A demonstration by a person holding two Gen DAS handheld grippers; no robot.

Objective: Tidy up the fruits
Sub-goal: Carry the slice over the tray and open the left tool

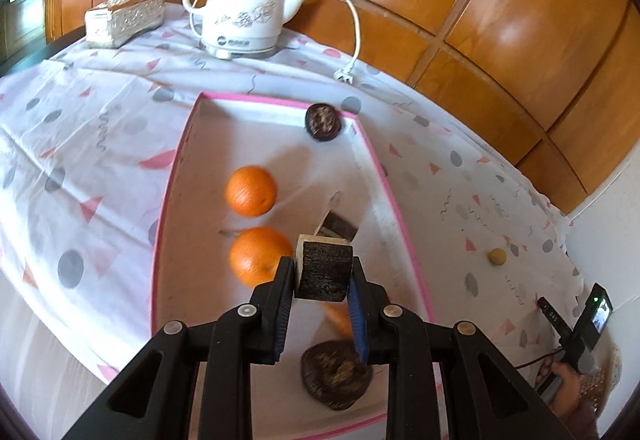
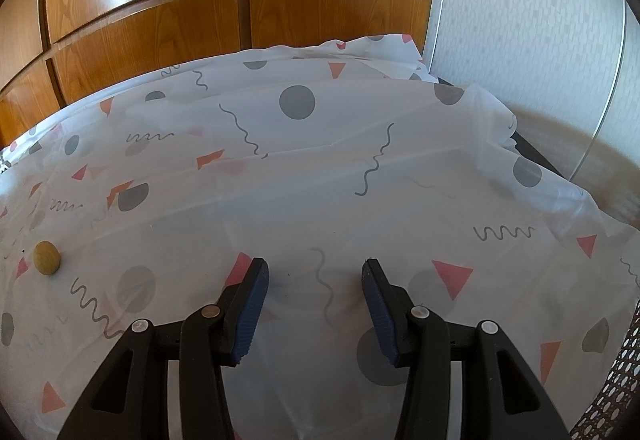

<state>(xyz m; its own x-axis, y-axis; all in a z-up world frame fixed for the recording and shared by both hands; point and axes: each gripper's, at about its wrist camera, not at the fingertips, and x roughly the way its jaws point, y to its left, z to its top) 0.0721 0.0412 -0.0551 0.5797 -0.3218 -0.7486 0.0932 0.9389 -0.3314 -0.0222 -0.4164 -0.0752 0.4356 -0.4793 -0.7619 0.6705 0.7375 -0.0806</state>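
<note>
Left gripper clamped on a dark block, above the tray near its right rim, just beside two oranges. Right gripper part open, empty, over bare cloth; small ball well apart by the left edge.

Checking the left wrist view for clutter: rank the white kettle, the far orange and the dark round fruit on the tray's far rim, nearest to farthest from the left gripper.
From the left gripper:
1. Far orange, mid-tray, left.
2. Dark round fruit, on the far rim.
3. White kettle, beyond the tray.

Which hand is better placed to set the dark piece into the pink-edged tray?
Left. The left gripper already holds the dark piece above the tray; the right gripper hangs empty over cloth.
</note>
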